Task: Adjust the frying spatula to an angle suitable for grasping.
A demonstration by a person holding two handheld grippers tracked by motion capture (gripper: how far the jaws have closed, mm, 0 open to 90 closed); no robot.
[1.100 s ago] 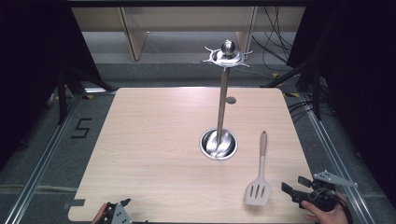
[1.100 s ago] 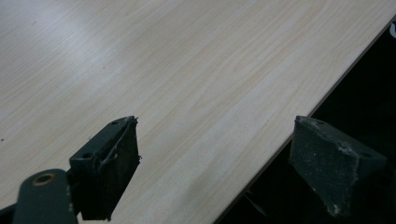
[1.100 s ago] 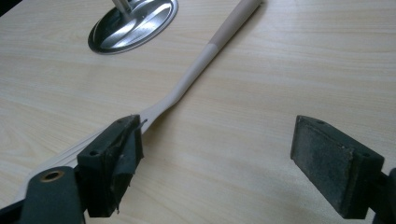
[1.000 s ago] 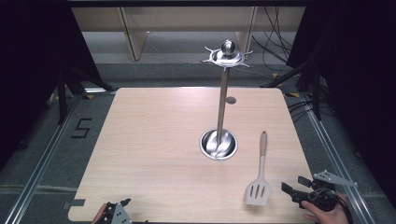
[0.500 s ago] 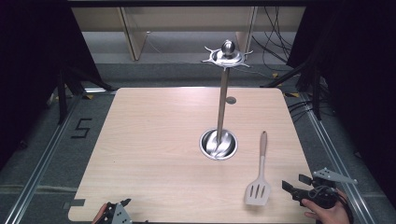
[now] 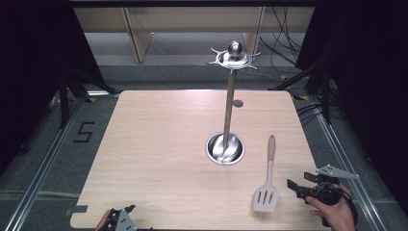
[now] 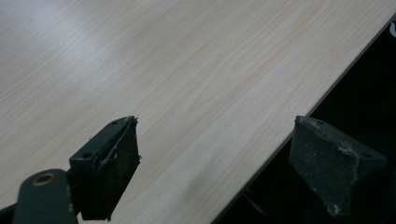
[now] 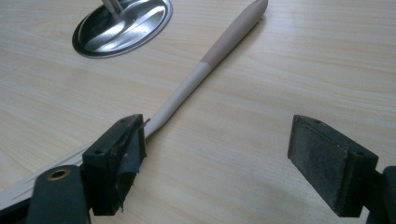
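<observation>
Your right claw [image 6: 299, 188] hangs wide open just beside the spatula [image 6: 267, 185], which lies flat on the table [image 6: 159, 144] to the right of the steel stand [image 6: 226, 144], blade toward you. It looks light and stiff, likely silicone over a smooth handle, though the material is hard to judge from here. Take it on the slim neck [image 8: 180, 95] above the blade, where the jaws can close fully; the thin flat blade would slip. Your left claw [image 7: 210, 172] waits wide open at the near table edge.
</observation>
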